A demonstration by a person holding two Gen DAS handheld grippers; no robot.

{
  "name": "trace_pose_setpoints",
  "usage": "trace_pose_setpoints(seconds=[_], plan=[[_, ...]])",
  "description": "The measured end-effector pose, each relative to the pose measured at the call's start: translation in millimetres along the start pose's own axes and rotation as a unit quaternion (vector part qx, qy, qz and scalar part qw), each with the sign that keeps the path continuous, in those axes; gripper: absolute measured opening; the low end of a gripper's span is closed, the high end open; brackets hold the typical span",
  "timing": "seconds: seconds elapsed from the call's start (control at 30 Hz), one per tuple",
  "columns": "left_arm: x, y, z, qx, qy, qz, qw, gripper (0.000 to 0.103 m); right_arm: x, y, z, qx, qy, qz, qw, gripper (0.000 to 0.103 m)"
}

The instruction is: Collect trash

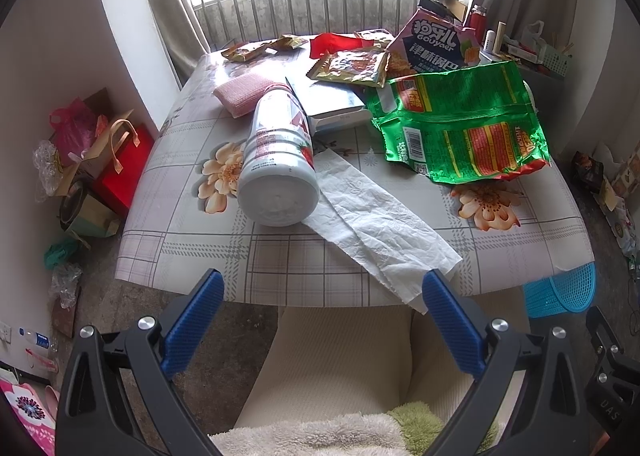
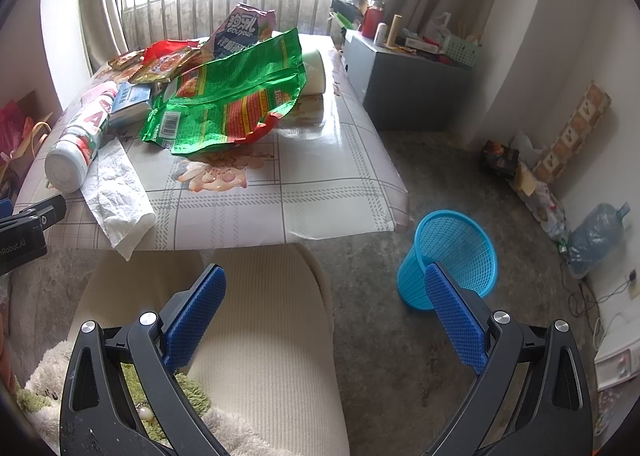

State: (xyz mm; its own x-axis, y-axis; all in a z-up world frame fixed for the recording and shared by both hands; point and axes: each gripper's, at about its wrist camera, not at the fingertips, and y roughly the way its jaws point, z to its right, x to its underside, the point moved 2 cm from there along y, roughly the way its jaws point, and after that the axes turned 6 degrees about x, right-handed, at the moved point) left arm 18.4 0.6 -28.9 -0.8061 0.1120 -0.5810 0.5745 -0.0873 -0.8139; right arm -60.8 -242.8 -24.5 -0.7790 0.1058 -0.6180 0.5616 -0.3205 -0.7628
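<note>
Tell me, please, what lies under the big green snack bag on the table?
The green snack bag partly covers the flowered tablecloth and leans against a white cup behind it. Anything else beneath is hidden.

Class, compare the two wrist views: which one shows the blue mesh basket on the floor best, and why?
The right wrist view. There the blue mesh basket shows almost whole, open rim and body, standing on the floor beside the table, only its lower edge hidden behind one finger of the right gripper. The left wrist view catches just part of it at the table's corner.
</note>
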Motion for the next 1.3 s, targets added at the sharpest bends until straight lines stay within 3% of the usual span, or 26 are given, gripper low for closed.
trace_pose_setpoints(seconds=[0.67, 0.83, 1.03, 1.17, 1.3], plan=[[-4, 12, -19, 0.004, -0.017, -0.002, 0.9998, 0.097, -8, 10, -13, -0.007, -0.005, -0.012, 1.0, 0.095], [-22, 12, -41, -0.006, -0.02, 0.019, 0.9996, 0.097, -20, 7, -20, -0.058, 0.007, 0.003, 0.998, 0.095], [-55, 3, -107, -0.038, -0.078, 0.068, 0.9939, 0.097, -45, 6, -52, -0.096, -0.036, 0.038, 0.994, 0.095], [-75, 8, -147, -0.01, -0.099, 0.074, 0.9923, 0.097, -59, 8, -89, -0.185, -0.073, 0.04, 0.979, 0.095], [-86, 18, -175, 0.04, -0.114, 0.093, 0.9883, 0.097, -67, 21, -136, -0.207, -0.122, 0.026, 0.97, 0.094]])
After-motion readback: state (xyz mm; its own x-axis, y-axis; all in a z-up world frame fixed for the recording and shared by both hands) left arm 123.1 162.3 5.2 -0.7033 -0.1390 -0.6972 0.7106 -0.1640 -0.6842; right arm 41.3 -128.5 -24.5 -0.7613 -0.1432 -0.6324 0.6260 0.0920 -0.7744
